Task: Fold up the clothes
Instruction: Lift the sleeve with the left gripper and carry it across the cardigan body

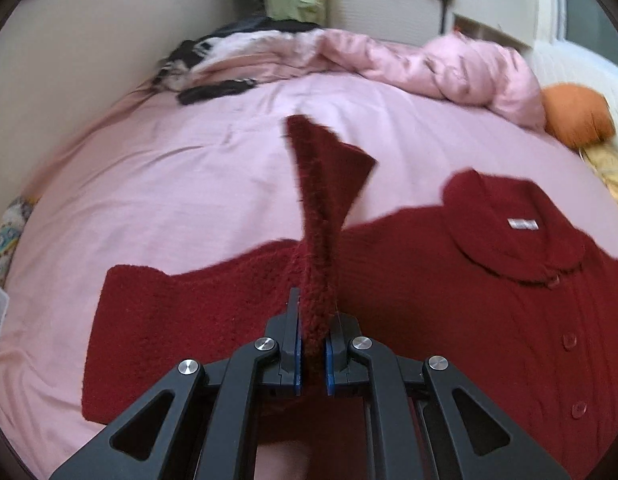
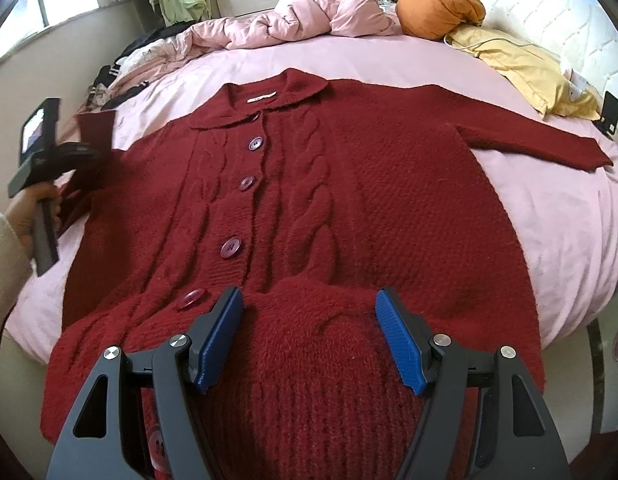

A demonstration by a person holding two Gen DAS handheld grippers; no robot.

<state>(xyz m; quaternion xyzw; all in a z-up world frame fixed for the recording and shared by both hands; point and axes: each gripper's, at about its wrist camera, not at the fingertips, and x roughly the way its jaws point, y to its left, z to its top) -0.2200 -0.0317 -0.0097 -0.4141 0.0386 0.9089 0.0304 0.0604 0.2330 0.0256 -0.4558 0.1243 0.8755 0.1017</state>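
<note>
While the dark red cable-knit wool cardigan (image 2: 293, 184) lies face up on the pink bedsheet (image 2: 549, 216), its long axis runs from the hem at the near edge of the bed to the collar (image 2: 269, 100) at the far side, toward the crumpled pink duvet (image 2: 309, 16). Its buttons run up the middle along that axis. One sleeve (image 2: 533, 136) stretches straight out to the right, its cuff near a yellow pillow (image 2: 525, 68) with an orange cushion (image 2: 441, 4) behind it.

On the opposite side, the left gripper (image 1: 312, 344) has its blue pads pressed together on the other sleeve (image 1: 321, 216), which rises from the garment as a narrow twisted strip with the cuff fanning out above the sheet. In the right wrist view this gripper appears at the left edge, blurred, tilted downward, held by a hand (image 2: 33, 208) in a cream sleeve.

The right gripper (image 2: 309, 332) points steeply down over the hem; its fingers stand spread apart with a raised hump of knit between them. Whether the pads press on that hump I cannot tell.
</note>
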